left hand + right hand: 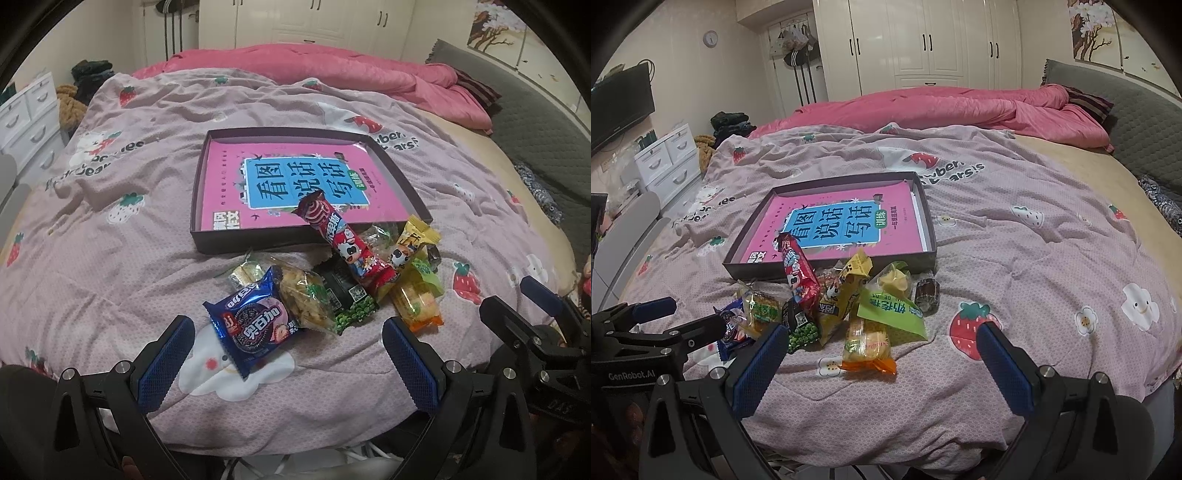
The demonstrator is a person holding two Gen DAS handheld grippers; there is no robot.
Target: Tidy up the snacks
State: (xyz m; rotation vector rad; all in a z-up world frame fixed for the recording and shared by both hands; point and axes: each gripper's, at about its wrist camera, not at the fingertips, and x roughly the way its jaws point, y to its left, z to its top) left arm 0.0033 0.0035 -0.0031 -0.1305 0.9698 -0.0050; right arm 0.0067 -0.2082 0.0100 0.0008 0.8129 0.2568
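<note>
the snacks lie in a loose heap on the strawberry-print quilt (147, 258), just in front of the near wall of the shallow dark box (207, 177). nearest my left gripper (288, 363) is the blue cookie packet (251, 328), flat on the quilt and between my two blue pads, which are spread wide and hold nothing. behind it sit a clear bag of crackers (301, 299) and a dark pea packet (349, 299); the red milk-candy stick (343, 243) leans up over the box's near wall. my right gripper (882, 362) is also wide open and empty, with the orange-ended clear packet (868, 345) right ahead of it and the green packet (890, 314) just behind.

i judge the sorting has not begun: the box holds only a pink book (288, 184). to do the first pick well i would take an outer, flat packet, not the tangled middle. i would come down on the blue packet across its short width, close on the crimped edge so the foil does not slide, and keep clear of the quilt folds.
</note>
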